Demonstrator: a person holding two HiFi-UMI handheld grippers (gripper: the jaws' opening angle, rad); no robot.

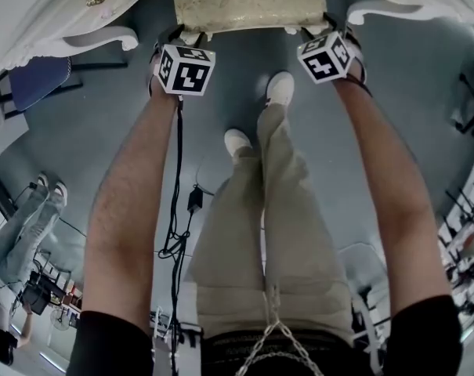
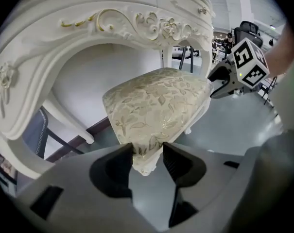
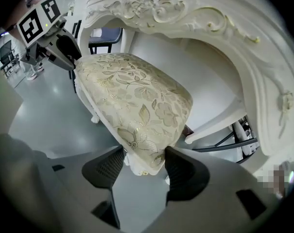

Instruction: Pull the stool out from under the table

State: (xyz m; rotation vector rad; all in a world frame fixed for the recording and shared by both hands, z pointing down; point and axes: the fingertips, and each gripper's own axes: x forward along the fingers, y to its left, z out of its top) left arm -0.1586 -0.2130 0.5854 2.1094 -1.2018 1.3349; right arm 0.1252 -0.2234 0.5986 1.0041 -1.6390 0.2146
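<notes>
Gold-patterned brocade covers the seat of the stool (image 1: 248,2), which stands in the knee space of the white carved table (image 1: 60,37). Its near edge shows between the table's two curved front legs. The left gripper (image 2: 147,152) is clamped on the seat's near left corner, with a pad against the padding on each side. The right gripper (image 3: 144,161) grips the near right corner the same way, where the white frame edge shows below the fabric. Both point steeply down, one at each end of the seat's front edge.

The weak point, I judge, is the hold itself — each pair of pads bites only the tip of a rounded, cushioned corner. A firm tug could squeeze the soft fabric out and let one side go. If one side slips, or the two hands pull unevenly, the stool would likely swing and knock against one of the front legs, which stand near it on either side. Lifting while pulling could bump the seat into the carved apron above it. The person's shoes (image 1: 280,88) also stand on the grey floor (image 1: 103,108) straight in the stool's path — without a step back, it may run into them.
</notes>
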